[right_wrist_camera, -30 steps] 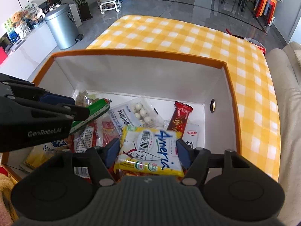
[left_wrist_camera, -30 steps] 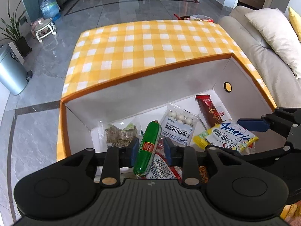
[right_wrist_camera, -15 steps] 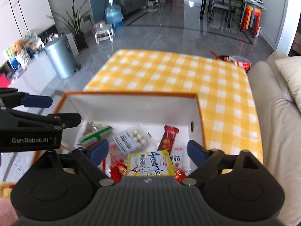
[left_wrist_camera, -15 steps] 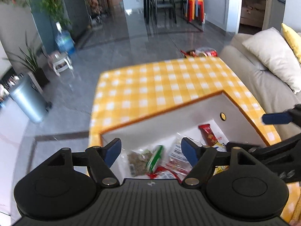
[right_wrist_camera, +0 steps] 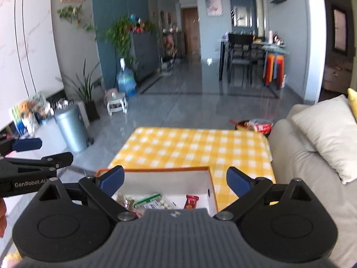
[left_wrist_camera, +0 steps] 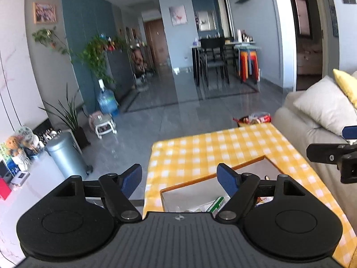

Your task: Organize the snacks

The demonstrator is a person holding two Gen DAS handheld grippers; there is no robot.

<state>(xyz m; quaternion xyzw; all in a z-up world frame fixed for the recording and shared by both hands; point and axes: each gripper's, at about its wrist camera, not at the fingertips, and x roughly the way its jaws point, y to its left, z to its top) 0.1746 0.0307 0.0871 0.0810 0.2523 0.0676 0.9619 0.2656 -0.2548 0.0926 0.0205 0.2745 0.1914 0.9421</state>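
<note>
1. Below both cameras we see the snacks lying loose in the white box with an orange rim [right_wrist_camera: 209,179]: a green-and-white packet [right_wrist_camera: 148,199], a clear bag of pale round sweets [right_wrist_camera: 161,203] and a red wrapped bar [right_wrist_camera: 191,201]. We judge they are gathered there because the box serves as the sorting bin.
2. Our left gripper [left_wrist_camera: 179,177] has jaws opening with nothing between them; its blue pads [left_wrist_camera: 225,178] frame only the box edge.
3. Our right gripper [right_wrist_camera: 175,178] is likewise opening and empty, held above the box, which we read as both tools freed for another item.
4. Underneath, the box rests on a yellow-and-white checked cloth [right_wrist_camera: 189,147] covering a low table.
5. Around it we see a beige sofa [right_wrist_camera: 296,156] with a cream cushion [right_wrist_camera: 328,131], a grey metal bin [right_wrist_camera: 71,127], a blue water bottle [right_wrist_camera: 126,81], potted plants and a distant dining table [right_wrist_camera: 252,42] on a glossy grey floor [right_wrist_camera: 189,96].
</note>
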